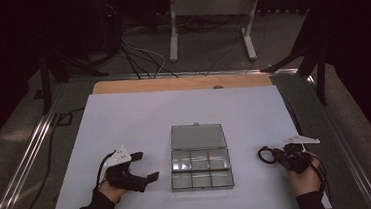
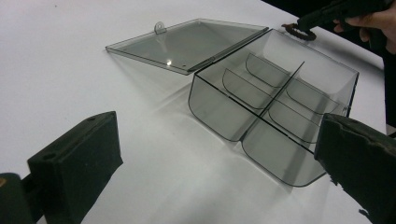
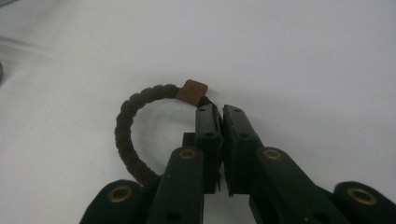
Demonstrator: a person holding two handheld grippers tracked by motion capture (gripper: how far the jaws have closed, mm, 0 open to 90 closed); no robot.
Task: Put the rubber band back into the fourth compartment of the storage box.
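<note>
Hair tie (image 3: 128,135) pinched at right tool (image 3: 218,112).
Jaws pressed together beside brown tag; loop flat on white surface (image 3: 303,60), trailing left.

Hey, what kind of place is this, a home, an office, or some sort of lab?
Probably a lab or recording studio: a white table framed by metal rails, loose cables on the floor, dark stands around it, and a clear box laid out for handling.

No legible text, label, brand, number or sign appears on any surface in the three views.
</note>
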